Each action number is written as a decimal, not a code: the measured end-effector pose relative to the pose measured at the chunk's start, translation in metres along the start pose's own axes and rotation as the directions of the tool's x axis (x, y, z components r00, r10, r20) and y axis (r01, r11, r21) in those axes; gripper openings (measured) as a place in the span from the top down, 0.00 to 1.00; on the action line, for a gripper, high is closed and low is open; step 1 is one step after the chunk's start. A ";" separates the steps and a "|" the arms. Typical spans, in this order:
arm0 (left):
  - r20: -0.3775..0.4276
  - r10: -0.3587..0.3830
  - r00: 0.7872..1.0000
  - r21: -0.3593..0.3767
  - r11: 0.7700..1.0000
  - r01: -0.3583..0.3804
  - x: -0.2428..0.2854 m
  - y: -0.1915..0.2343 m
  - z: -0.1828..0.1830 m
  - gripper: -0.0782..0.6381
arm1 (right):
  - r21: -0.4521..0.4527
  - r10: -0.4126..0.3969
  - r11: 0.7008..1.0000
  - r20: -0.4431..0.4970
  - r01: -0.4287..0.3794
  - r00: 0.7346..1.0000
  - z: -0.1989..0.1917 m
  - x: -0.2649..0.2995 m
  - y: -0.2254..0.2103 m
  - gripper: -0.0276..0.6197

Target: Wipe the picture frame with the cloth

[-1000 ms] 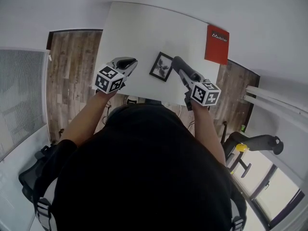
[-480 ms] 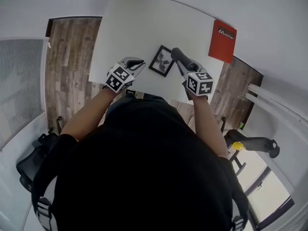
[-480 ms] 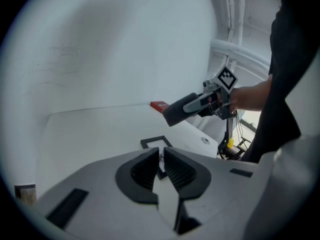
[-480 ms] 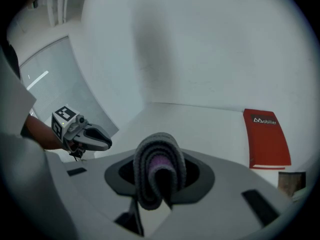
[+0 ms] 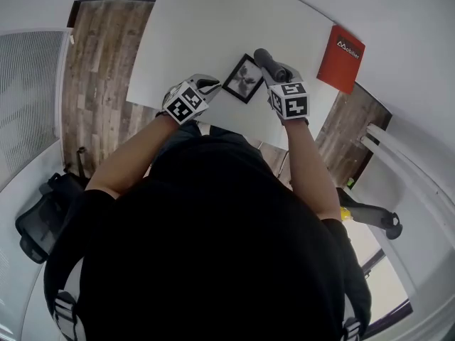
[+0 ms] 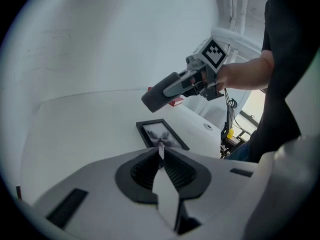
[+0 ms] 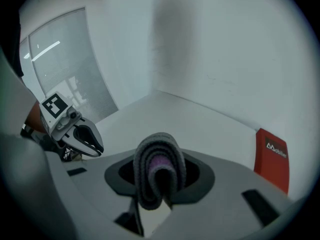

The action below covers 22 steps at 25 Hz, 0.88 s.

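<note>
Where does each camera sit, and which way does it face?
Head view: on the person's head, steeply down at white table; torso, forearms show.
Left gripper view: on left gripper, along shut jaws toward black picture frame; right gripper, hand show.
Right gripper view: on right gripper, past clamped rolled grey cloth toward wall; left gripper shows.
Shared: head and left gripper views show the frame.

Black picture frame point(image 5: 244, 78); grey cloth point(image 7: 158, 149) with a purple core; white surface point(image 5: 192, 34); red board point(image 5: 340, 57).
</note>
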<state>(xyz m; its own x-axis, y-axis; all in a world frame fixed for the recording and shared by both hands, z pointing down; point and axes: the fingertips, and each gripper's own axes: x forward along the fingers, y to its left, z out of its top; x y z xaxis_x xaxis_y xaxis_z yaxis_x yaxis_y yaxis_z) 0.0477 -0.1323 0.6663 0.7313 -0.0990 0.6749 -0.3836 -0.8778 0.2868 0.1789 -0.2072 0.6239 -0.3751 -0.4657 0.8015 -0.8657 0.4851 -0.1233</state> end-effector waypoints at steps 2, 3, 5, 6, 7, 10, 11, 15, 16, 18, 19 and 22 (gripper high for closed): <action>-0.006 -0.001 1.000 -0.006 1.000 0.001 0.005 -0.002 -0.006 0.84 | -0.043 -0.003 0.999 -0.017 0.002 1.000 0.001 0.008 -0.001 0.77; -0.005 0.000 1.000 -0.005 1.000 0.000 0.007 -0.002 -0.009 0.84 | -0.062 -0.006 0.998 -0.023 0.004 1.000 0.002 0.012 -0.001 0.77; -0.003 -0.001 1.000 0.001 1.000 0.001 0.010 -0.001 -0.012 0.83 | -0.095 -0.013 0.995 -0.035 0.010 0.999 0.002 0.020 -0.002 0.77; -0.006 -0.003 1.000 0.005 1.000 0.003 0.012 -0.001 -0.013 0.83 | -0.110 -0.018 0.994 -0.041 0.013 0.999 0.002 0.024 -0.003 0.77; -0.012 -0.005 1.000 0.008 1.000 0.005 0.015 -0.001 -0.016 0.82 | -0.126 -0.023 0.992 -0.047 0.016 0.999 0.001 0.027 -0.003 0.77; -0.046 -0.022 0.999 0.010 1.000 0.023 0.024 -0.005 -0.026 0.79 | -0.181 -0.035 0.983 -0.072 0.021 0.997 -0.005 0.036 -0.001 0.77; -0.064 -0.032 0.997 0.009 0.999 0.033 0.028 -0.006 -0.030 0.77 | -0.203 -0.038 0.979 -0.083 0.021 0.996 -0.007 0.039 0.001 0.77; -0.129 -0.044 0.991 0.032 0.998 0.048 0.040 -0.010 -0.045 0.73 | -0.308 -0.065 0.951 -0.111 0.028 0.992 -0.013 0.047 0.008 0.77; -0.138 -0.041 0.990 0.041 0.998 0.047 0.043 -0.011 -0.046 0.73 | -0.330 -0.069 0.944 -0.115 0.027 0.991 -0.015 0.049 0.011 0.77; -0.146 -0.035 0.989 0.056 0.998 0.043 0.048 -0.012 -0.046 0.73 | -0.366 -0.068 0.931 -0.125 0.018 0.990 -0.019 0.051 0.017 0.77; -0.147 -0.030 0.989 0.062 0.997 0.040 0.050 -0.013 -0.046 0.73 | -0.379 -0.065 0.925 -0.131 0.010 0.989 -0.022 0.052 0.020 0.77; -0.156 -0.004 0.988 0.072 0.997 0.016 0.056 -0.011 -0.046 0.73 | -0.404 -0.052 0.915 -0.152 -0.014 0.987 -0.032 0.055 0.026 0.77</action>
<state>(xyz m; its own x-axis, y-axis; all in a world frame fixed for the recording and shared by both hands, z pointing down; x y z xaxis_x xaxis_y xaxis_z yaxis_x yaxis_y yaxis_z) 0.0666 -0.1071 0.7320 0.6357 -0.0209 0.7716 -0.3308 -0.9106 0.2479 0.1459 -0.1967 0.6837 -0.2750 -0.3721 0.8865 -0.6527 0.7493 0.1121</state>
